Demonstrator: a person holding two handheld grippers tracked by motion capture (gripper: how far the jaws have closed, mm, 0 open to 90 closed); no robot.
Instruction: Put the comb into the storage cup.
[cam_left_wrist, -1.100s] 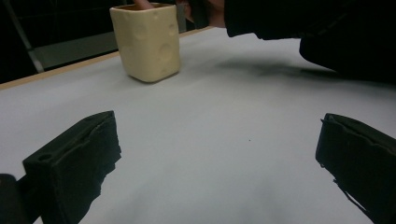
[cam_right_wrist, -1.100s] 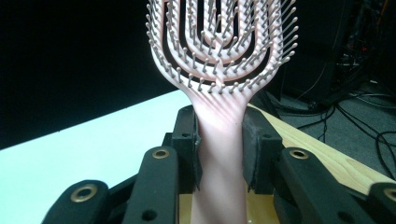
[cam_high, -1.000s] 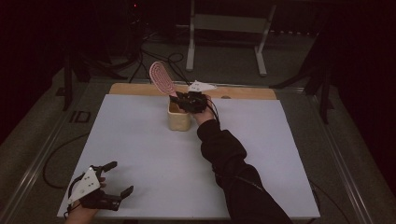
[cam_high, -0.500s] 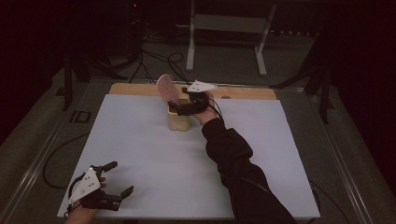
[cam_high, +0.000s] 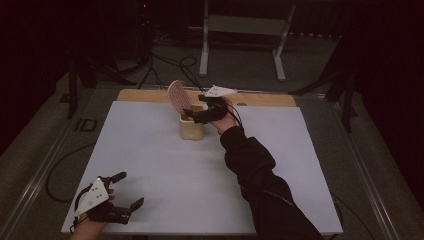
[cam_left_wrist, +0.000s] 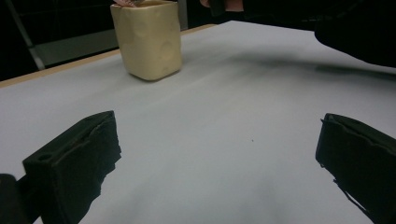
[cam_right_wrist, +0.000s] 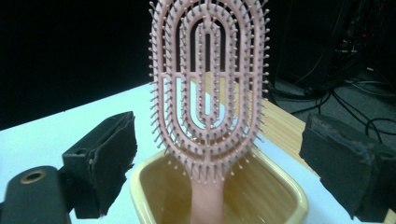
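A pink vented hairbrush (cam_high: 178, 95) stands handle-down in a cream square cup (cam_high: 192, 129) at the far middle of the white table, its head leaning left. My right gripper (cam_high: 192, 116) hovers at the cup's right rim. Its jaws have just been opening and now stand open, one on each side of the hairbrush (cam_right_wrist: 208, 84) without touching it, above the cup (cam_right_wrist: 285, 189). My left gripper (cam_high: 131, 189) rests open at the near left corner with nothing between its fingers. It (cam_left_wrist: 217, 154) faces the cup (cam_left_wrist: 148, 39) across bare tabletop.
The white tabletop (cam_high: 200, 190) has a wooden strip (cam_high: 260, 99) along its far edge. Beyond it stand a metal stand's legs (cam_high: 205, 50) and loose cables (cam_high: 165, 65) on the dark floor. The person's dark sleeve (cam_high: 260, 175) crosses the table's right half.
The brush, held tilted above the cup a second ago, now stands in it. The right jaws have let go of it and the hand has drawn slightly right. The left gripper has not moved.
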